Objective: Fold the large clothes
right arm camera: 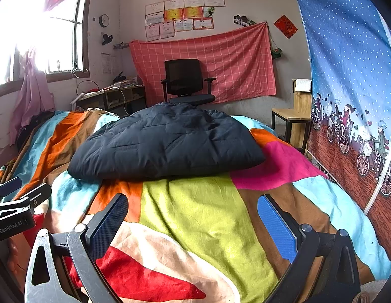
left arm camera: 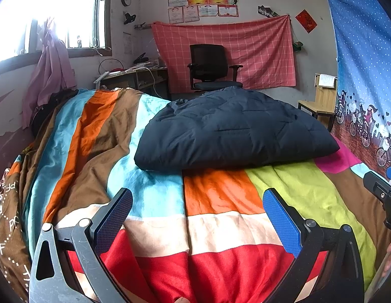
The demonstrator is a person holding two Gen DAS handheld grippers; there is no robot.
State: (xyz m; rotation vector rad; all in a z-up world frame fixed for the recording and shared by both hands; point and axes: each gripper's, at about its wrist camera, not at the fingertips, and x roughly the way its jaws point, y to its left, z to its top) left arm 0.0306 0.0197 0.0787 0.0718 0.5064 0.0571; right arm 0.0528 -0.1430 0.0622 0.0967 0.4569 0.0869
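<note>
Left wrist view: left gripper [left arm camera: 198, 214] spread wide, nothing between its blue pads, low over the striped bedspread [left arm camera: 215, 227]; at the right edge, a corner of the other tool. Right wrist view instead: more of the pink patch and the bicycle-print curtain [right arm camera: 346, 101] at right, right gripper [right arm camera: 192, 217] likewise splayed and holding nothing. Beyond both, apart from either: dark navy quilted jacket [left arm camera: 233, 131] (puffy, creased) folded into a thick bundle, lying mid-bed, office chair [right arm camera: 185, 80] far behind.
</note>
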